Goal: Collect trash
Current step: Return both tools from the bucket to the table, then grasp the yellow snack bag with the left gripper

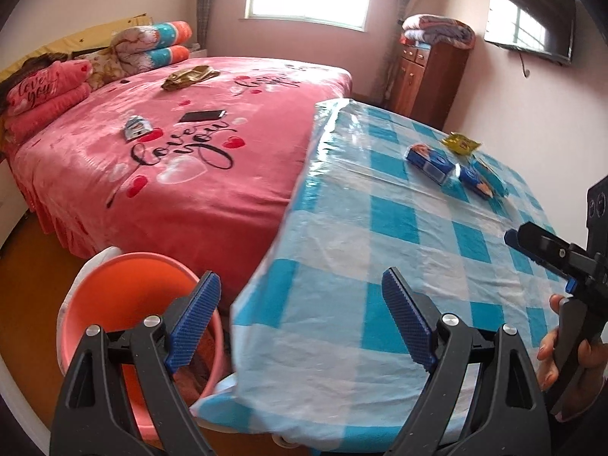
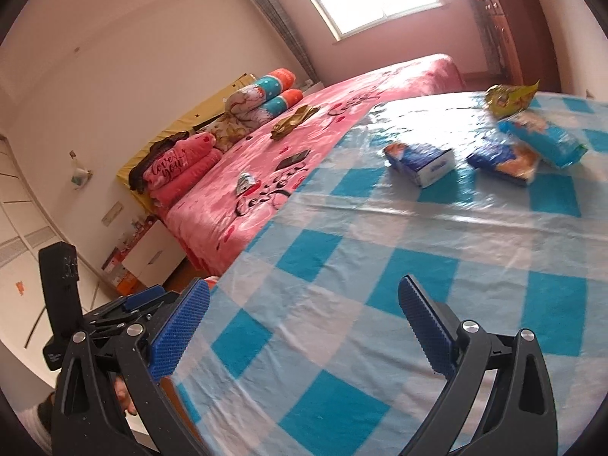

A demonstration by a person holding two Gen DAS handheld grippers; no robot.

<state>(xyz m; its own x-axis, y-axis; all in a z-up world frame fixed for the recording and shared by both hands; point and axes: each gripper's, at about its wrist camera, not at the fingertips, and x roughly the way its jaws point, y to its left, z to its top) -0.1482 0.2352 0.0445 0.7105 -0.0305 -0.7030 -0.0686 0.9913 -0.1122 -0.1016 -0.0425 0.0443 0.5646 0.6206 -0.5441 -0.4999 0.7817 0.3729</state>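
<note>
Trash lies at the far side of a table with a blue-and-white checked cloth (image 1: 380,250): a blue box (image 1: 429,161) (image 2: 420,161), a blue snack packet (image 1: 479,182) (image 2: 503,161), a second blue packet (image 2: 543,138) and a yellow wrapper (image 1: 460,143) (image 2: 511,98). An orange bucket (image 1: 125,304) stands on the floor at the table's near left corner. My left gripper (image 1: 302,323) is open and empty, straddling the table edge above the bucket. My right gripper (image 2: 304,326) is open and empty over the near part of the cloth, well short of the trash.
A pink bed (image 1: 182,159) lies beside the table, with a phone (image 1: 201,116), a small packet (image 1: 135,128) and a crumpled gold wrapper (image 1: 190,76) on it. A wooden cabinet (image 1: 425,76) and wall television (image 1: 532,19) stand at the far right. A hand (image 1: 570,357) holds the right gripper.
</note>
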